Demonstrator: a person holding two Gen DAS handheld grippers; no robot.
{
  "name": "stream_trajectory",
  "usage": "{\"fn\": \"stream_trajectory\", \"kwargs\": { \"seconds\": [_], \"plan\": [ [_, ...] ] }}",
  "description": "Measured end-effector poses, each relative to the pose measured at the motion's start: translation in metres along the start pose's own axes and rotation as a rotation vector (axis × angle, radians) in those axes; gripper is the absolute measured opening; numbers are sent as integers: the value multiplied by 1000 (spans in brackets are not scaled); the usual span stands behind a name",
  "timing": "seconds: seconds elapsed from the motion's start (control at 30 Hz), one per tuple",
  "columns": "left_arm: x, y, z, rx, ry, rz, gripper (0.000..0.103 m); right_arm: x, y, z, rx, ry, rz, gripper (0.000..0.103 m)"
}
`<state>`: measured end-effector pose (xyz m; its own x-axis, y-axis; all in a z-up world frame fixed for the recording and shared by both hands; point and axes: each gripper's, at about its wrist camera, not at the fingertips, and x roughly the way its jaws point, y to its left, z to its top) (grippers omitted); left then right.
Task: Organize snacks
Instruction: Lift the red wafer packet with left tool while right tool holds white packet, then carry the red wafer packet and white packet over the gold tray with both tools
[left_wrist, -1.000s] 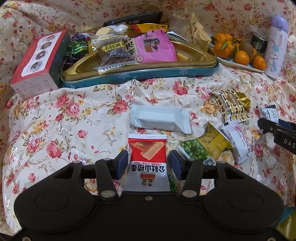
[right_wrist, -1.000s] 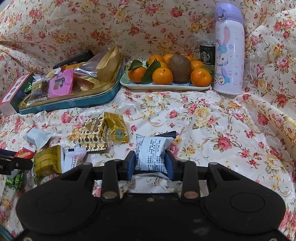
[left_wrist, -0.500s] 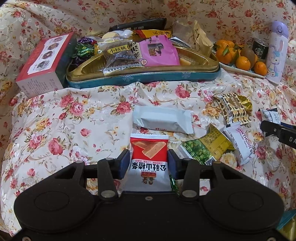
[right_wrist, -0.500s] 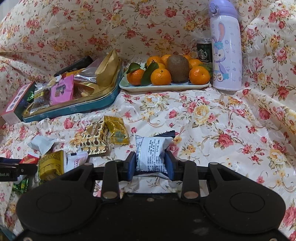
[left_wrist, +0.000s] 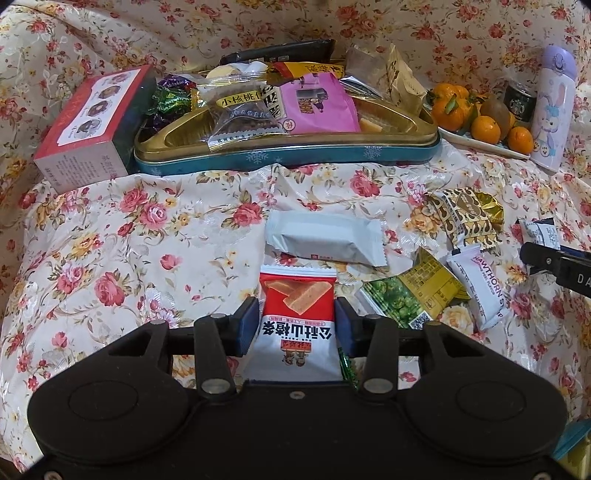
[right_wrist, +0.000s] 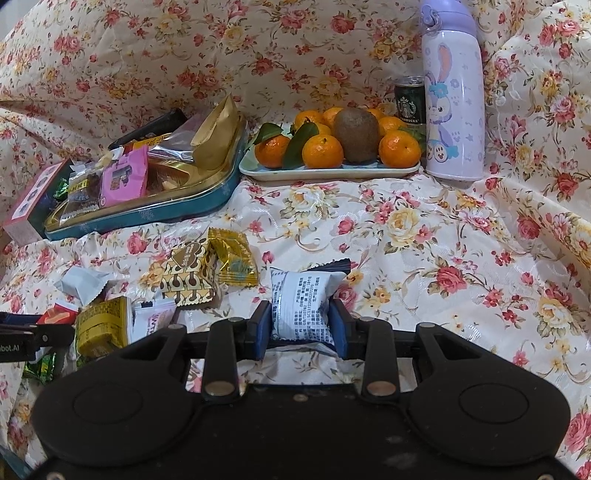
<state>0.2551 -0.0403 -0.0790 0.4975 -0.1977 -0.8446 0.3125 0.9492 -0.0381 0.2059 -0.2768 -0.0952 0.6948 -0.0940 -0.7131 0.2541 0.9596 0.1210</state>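
The left gripper (left_wrist: 297, 325) is pinching a red packet (left_wrist: 297, 314); the right gripper (right_wrist: 300, 325) is squeezing a white packet (right_wrist: 300, 308). Slick wrappers risk slipping before reaching the tin (left_wrist: 295, 157) ahead.

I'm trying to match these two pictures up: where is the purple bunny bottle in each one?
Left wrist view: the bunny bottle stands at the far right edge, behind the fruit.
Right wrist view: it stands upper right, beside the fruit plate.
Shared landmark: the teal snack tin.
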Motion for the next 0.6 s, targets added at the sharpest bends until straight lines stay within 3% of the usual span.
{"fn": "stream_trajectory", "kwargs": {
  "seconds": [0.27,0.4,0.6],
  "plan": [
    [-1,4,5,-26,10,0,43,1,-2,6,-19,22,17,33],
    [-17,-3,9,-5,-40,12,43,-4,-4,12,13,35,15,33],
    [-51,-14,18,4,-84,15,43,-37,0,16,30,-23,32,33]
  ]
}}
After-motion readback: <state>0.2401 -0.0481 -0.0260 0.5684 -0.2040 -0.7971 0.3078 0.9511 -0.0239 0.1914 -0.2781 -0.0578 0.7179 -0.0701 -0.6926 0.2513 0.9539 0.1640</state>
